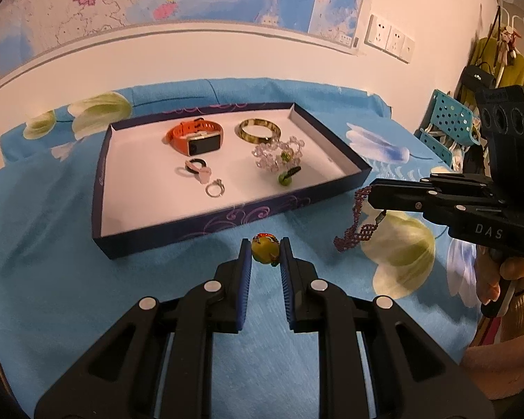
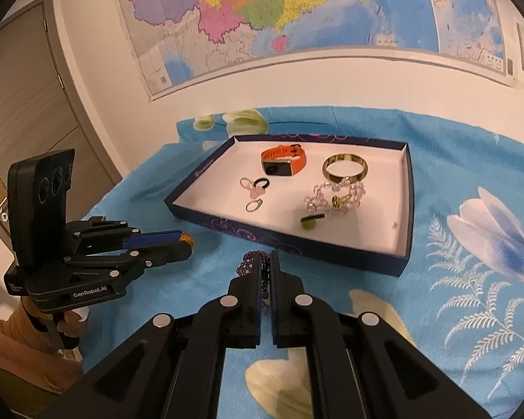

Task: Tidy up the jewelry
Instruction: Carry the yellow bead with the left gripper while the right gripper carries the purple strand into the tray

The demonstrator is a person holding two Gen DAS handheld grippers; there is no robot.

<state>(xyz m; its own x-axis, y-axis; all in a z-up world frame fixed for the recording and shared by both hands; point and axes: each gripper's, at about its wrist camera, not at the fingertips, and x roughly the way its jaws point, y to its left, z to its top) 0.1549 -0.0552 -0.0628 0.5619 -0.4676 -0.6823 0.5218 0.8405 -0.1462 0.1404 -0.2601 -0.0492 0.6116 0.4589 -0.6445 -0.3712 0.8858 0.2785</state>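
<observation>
My left gripper point(image 1: 265, 244) is shut on a small yellow-green charm point(image 1: 264, 252) with a red top, held just above the blue cloth in front of the tray. The right wrist view shows that left gripper point(image 2: 184, 242) at the left, with the charm point(image 2: 189, 239) at its tips. My right gripper point(image 2: 269, 256) is shut on a purple beaded bracelet point(image 2: 249, 262). In the left wrist view the bracelet point(image 1: 354, 225) dangles from the right gripper point(image 1: 371, 193), right of the tray. The dark blue tray point(image 1: 199, 228) point(image 2: 279, 242) has a white floor.
The tray holds an orange watch point(image 1: 195, 136), a gold bangle point(image 1: 258, 131), a clear bead bracelet point(image 1: 279, 153), a ring point(image 1: 215, 188), hair ties point(image 1: 195, 167) and a green bead point(image 1: 285, 178). A blue basket point(image 1: 450, 118) stands at the far right, and a door point(image 2: 24, 104) at the left.
</observation>
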